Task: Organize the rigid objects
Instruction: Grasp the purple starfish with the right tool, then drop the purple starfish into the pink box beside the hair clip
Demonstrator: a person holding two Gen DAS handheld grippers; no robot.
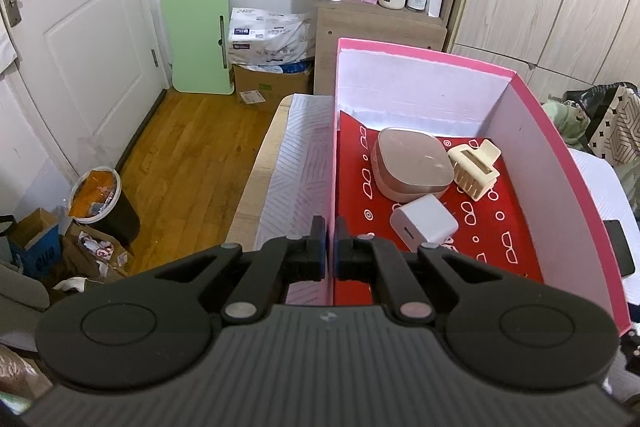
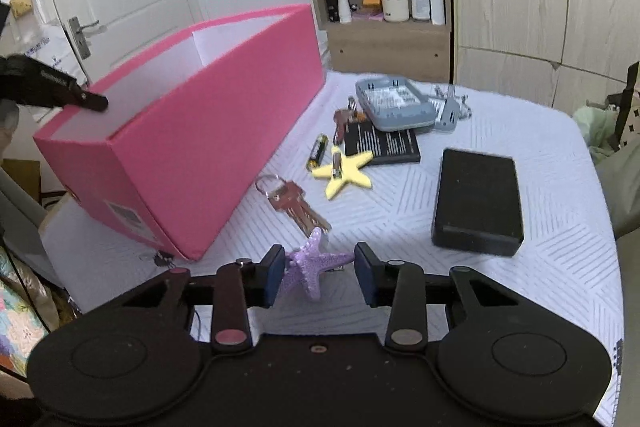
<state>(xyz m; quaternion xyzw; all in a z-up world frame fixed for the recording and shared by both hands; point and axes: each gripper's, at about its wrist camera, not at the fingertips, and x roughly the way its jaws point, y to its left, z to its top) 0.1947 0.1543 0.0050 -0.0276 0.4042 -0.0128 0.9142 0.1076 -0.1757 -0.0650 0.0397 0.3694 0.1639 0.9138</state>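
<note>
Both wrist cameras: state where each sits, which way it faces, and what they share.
Left wrist: behind the left gripper, looking down into the pink box; its fingers clamp the near wall.
Right wrist: behind the right gripper, facing across the white-covered table; open fingers flank the purple starfish.
Shared: the box, the left gripper.
</note>
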